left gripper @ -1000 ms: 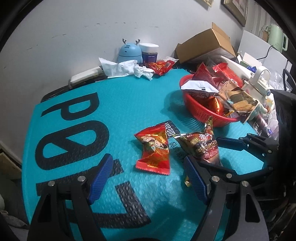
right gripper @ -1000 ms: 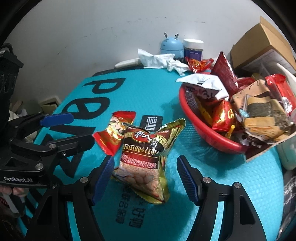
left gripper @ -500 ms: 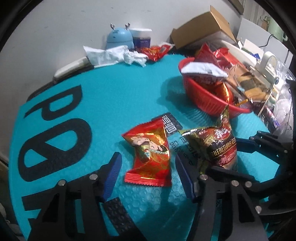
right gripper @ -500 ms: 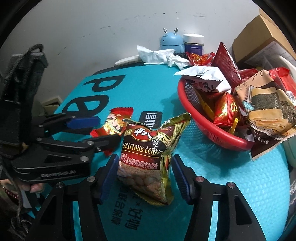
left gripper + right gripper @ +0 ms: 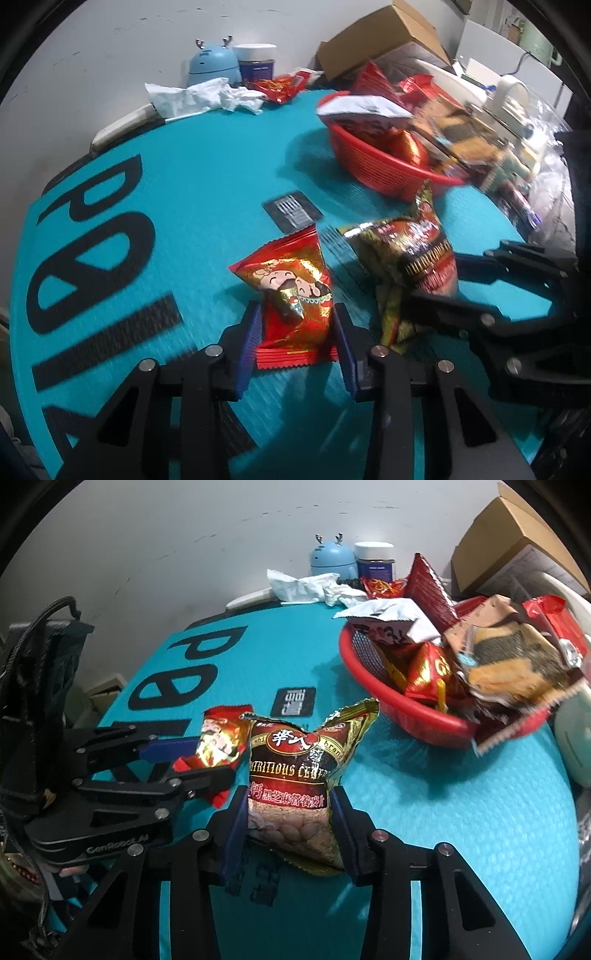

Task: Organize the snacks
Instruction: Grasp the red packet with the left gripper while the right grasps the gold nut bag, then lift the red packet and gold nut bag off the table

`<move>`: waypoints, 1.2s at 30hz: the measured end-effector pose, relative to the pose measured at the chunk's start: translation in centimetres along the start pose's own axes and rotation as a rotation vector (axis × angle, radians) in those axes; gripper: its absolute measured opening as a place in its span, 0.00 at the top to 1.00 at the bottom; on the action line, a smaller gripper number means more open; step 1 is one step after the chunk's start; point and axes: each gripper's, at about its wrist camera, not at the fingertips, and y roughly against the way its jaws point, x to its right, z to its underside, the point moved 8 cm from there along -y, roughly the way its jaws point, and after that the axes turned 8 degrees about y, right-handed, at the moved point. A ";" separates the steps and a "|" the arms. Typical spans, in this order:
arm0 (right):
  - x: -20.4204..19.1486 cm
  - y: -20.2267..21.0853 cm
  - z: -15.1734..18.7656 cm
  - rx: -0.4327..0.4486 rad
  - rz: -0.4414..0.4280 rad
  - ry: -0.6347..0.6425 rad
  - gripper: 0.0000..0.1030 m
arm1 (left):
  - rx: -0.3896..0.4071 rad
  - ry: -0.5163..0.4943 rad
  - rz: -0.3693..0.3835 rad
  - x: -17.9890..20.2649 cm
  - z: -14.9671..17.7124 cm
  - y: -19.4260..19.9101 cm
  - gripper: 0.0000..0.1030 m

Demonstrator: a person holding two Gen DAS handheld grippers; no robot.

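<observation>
Bench (image 5: 221, 177): teal mat, large black lettering.
Red basket (image 5: 373, 672): far right on bench, heaped with snack packets.
Brown-gold cereal packet (image 5: 295, 775): near centre, just right of red packet; right hand-held gripper (image 5: 290, 823) jaws closing, blue pads pressing both its sides.
Red snack packet (image 5: 291, 291): near centre, between pads of left hand-held gripper (image 5: 295, 339), jaws closing, narrow, pads on both edges.
Crumpled white tissue (image 5: 207, 96): far edge.

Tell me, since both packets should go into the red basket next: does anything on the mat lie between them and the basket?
Nothing visible does: bare teal mat separates the cereal packet and red packet from the red basket. The basket is already heaped with snacks.
</observation>
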 end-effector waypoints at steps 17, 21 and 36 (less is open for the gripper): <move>0.4 7.0 8.7 -0.046 0.022 -0.049 0.59 | -0.081 -0.064 0.109 8.9 7.7 3.6 0.64; 0.9 8.5 10.5 -0.052 0.040 -0.059 0.58 | -0.102 -0.075 0.123 10.2 8.6 3.6 0.64; 1.3 7.8 11.9 -0.072 0.029 -0.080 0.39 | -0.088 -0.054 0.069 10.7 7.7 2.1 0.58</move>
